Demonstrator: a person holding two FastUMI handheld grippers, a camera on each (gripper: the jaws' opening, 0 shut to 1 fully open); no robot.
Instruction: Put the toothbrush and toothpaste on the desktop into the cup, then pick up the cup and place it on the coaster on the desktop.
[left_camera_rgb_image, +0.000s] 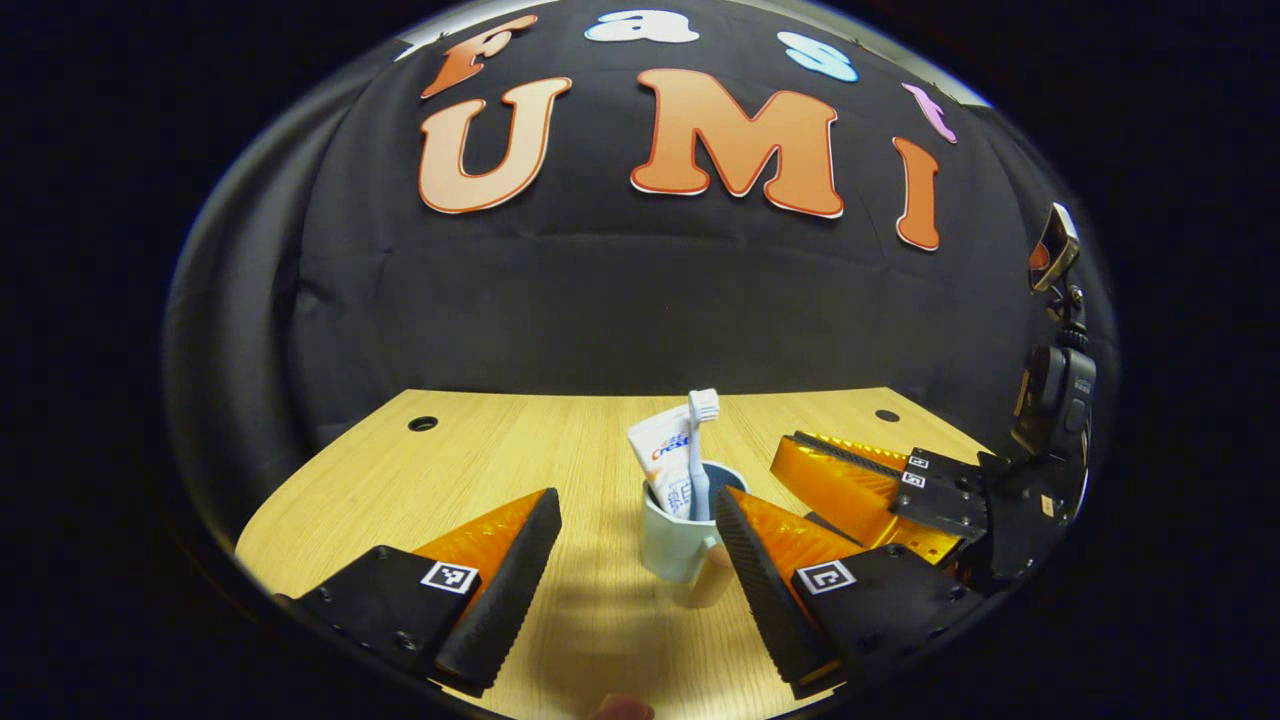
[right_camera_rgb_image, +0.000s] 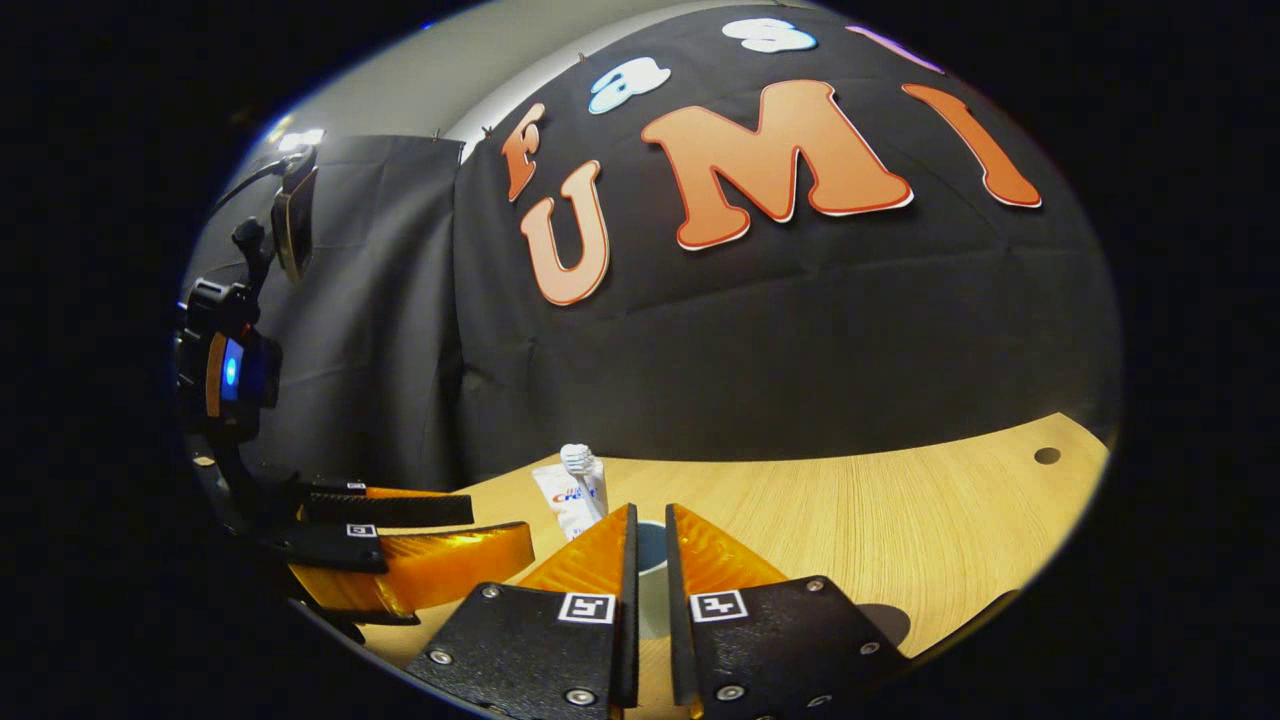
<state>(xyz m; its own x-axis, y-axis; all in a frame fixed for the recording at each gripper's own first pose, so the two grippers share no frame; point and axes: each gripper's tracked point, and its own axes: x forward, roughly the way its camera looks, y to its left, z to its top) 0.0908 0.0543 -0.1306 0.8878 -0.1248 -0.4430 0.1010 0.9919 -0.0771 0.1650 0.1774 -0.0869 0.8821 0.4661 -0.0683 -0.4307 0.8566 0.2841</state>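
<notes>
**Cup loaded, lift pending**

Toothbrush (left_camera_rgb_image: 703, 440) and toothpaste (left_camera_rgb_image: 662, 450) stand upright in the cup (left_camera_rgb_image: 680, 545) on the tabletop (left_camera_rgb_image: 500, 470). Left tool (left_camera_rgb_image: 637, 560) hangs open, cup ahead between its fingers, untouched. Right tool (right_camera_rgb_image: 650, 560) is nearly closed, its fingers over the cup's rim; grip on the rim cannot be confirmed. Likely next: a firm hold, then carry to the coaster. Left gripper view gives the cup's whole body; right gripper view gives just its rim and a dark spot at the tabletop edge.

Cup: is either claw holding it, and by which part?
Cannot be told: the right claw is nearly shut at the cup, contact hidden. The left claw is open.
</notes>
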